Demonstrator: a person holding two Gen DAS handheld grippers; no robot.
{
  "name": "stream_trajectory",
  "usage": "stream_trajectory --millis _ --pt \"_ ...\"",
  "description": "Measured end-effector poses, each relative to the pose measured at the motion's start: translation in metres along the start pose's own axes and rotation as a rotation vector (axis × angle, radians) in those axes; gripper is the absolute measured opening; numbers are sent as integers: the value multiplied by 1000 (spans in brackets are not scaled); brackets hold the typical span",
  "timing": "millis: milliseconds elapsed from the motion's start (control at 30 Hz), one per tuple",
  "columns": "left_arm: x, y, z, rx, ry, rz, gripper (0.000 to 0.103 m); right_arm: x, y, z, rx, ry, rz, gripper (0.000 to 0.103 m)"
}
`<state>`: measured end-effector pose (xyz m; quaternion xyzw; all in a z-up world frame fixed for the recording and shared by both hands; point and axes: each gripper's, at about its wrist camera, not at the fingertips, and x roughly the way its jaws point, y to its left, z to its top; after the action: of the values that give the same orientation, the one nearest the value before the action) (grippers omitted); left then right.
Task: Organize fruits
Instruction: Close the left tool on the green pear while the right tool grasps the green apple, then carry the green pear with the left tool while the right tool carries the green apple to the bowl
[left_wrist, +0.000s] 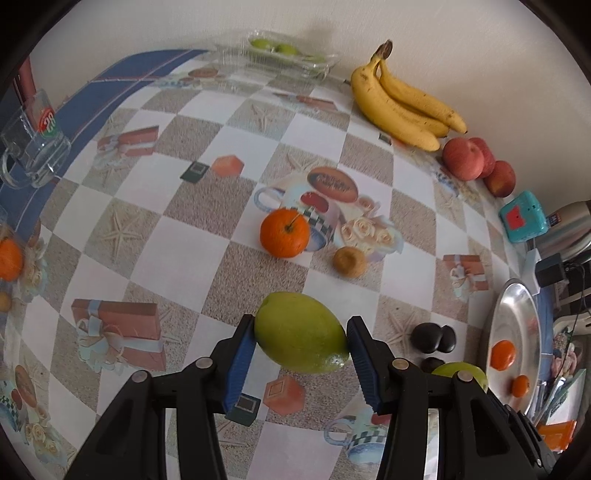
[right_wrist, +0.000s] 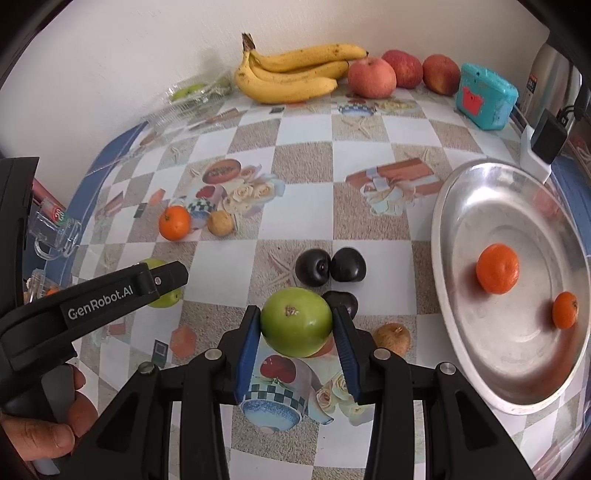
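My left gripper (left_wrist: 301, 328) is shut on an oval green fruit (left_wrist: 295, 339), its blue pads (left_wrist: 242, 354) pressing both sides. In the right wrist view this gripper (right_wrist: 162, 280) reaches in from the left, a hand on its handle. My right gripper (right_wrist: 295, 317) is shut on a round green apple (right_wrist: 295, 328) beside three dark plums (right_wrist: 330, 269). To the right, a metal plate (right_wrist: 480, 206) holds two oranges (right_wrist: 497, 268). On the cloth lie another orange (left_wrist: 284, 232) and a small brown fruit (left_wrist: 349, 261).
Bananas (right_wrist: 291, 79) and red apples (right_wrist: 371, 77) lie along the back wall, next to a teal box (right_wrist: 484, 96). A clear plastic tray (left_wrist: 284, 55) with green fruits stands at the back left. A glass mug (left_wrist: 33, 147) is at the left edge.
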<state>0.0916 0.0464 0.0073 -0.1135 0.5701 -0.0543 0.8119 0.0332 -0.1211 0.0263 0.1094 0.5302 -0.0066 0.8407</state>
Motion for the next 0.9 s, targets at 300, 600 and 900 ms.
stream_trajectory --millis 300,600,900 --pt "-16 -14 1 25 -45 -7 53 -18 -11 6 13 -51 1 41" --pt "-18 -34 -4 44 -42 -29 53 -33 -52 5 78 -75 -23 41" --pt "-15 -90 -23 154 -19 -70 53 -54 -123 1 197 -100 -128 41"
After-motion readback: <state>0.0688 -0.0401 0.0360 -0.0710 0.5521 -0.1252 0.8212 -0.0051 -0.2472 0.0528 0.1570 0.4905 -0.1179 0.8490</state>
